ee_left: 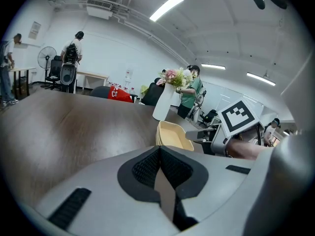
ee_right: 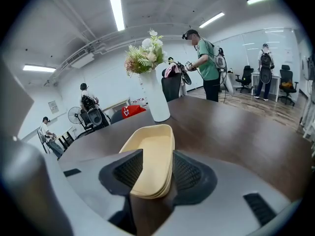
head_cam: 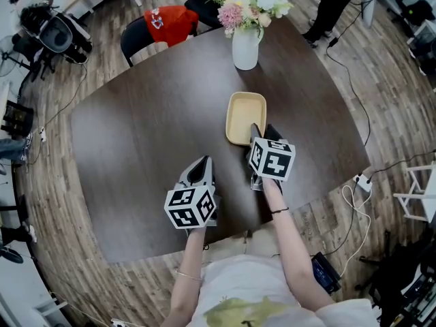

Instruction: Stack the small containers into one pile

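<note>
The small containers (head_cam: 245, 114) are pale yellow and shallow, nested into one stack. It lies flat about the middle of the dark wooden surface (head_cam: 136, 148), with its long side running from the near edge toward the far edge. In the right gripper view several rims show one inside another at the stack's near end.

The right tongs (head_cam: 263, 128) reach in from the near edge and point down at a slant. Their jaws stand wide, and the near end of the stack sits between them. The ribbed pads (ee_right: 129, 170) flank the stack's two long sides, just beside them, without clamping it. The stack rests on the surface.

The left tongs (head_cam: 204, 162) hover over bare wood nearer the near edge, to the left of the stack and apart from it. Their jaws are closed together with nothing between them, the dark pads meeting in one line in the left gripper view.

A white vase (head_cam: 245, 46) of flowers stands near the far edge, beyond the stack and apart from it. Past that edge is a chair with a red cloth (head_cam: 170, 22) over it, and a person (head_cam: 334, 5) stands off the far right corner
</note>
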Demonstrator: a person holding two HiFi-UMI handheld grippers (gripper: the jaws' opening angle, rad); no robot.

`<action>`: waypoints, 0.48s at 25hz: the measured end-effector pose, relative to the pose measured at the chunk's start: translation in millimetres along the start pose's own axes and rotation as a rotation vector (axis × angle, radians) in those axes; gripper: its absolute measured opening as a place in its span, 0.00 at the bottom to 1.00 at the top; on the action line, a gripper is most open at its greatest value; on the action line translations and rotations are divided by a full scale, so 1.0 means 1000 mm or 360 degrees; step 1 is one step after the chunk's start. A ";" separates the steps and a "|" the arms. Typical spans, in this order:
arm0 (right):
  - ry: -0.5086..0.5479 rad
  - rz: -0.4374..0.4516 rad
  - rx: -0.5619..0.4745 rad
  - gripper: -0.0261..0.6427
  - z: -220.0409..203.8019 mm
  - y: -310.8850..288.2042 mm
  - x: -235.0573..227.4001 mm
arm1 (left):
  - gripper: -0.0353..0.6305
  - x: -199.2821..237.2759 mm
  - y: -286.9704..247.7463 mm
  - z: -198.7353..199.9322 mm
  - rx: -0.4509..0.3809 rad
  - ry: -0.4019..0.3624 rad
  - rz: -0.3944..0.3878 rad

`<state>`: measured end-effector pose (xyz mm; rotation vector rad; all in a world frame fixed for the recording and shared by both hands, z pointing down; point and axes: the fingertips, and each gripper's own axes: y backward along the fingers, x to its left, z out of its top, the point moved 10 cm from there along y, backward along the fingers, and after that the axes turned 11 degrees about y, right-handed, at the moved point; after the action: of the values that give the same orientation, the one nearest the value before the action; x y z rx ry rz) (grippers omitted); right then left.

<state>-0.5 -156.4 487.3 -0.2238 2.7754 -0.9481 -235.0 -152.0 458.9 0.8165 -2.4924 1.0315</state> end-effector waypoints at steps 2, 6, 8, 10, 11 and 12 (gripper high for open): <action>0.0005 0.0021 -0.0028 0.30 0.001 0.002 -0.003 | 0.09 -0.002 -0.001 0.001 -0.0008 -0.0004 -0.0007; -0.0002 0.0098 -0.0077 0.29 0.001 0.009 -0.013 | 0.09 -0.006 0.001 0.003 -0.0042 -0.0020 -0.0019; -0.0003 0.0147 -0.0096 0.26 0.000 0.014 -0.019 | 0.09 -0.009 0.004 0.004 -0.0071 -0.0032 -0.0024; 0.0031 0.0186 -0.0112 0.17 0.001 0.019 -0.024 | 0.09 -0.012 0.007 0.006 -0.0105 -0.0048 -0.0027; 0.0064 0.0210 -0.0119 0.14 0.001 0.021 -0.026 | 0.09 -0.013 0.009 0.007 -0.0122 -0.0057 -0.0026; 0.0104 0.0244 -0.0126 0.12 0.002 0.022 -0.028 | 0.09 -0.013 0.010 0.008 -0.0140 -0.0068 -0.0024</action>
<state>25.8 -134.3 475.8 0.0090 2.8434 -0.8240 -231.8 -147.1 441.3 0.8378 -2.5430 0.9019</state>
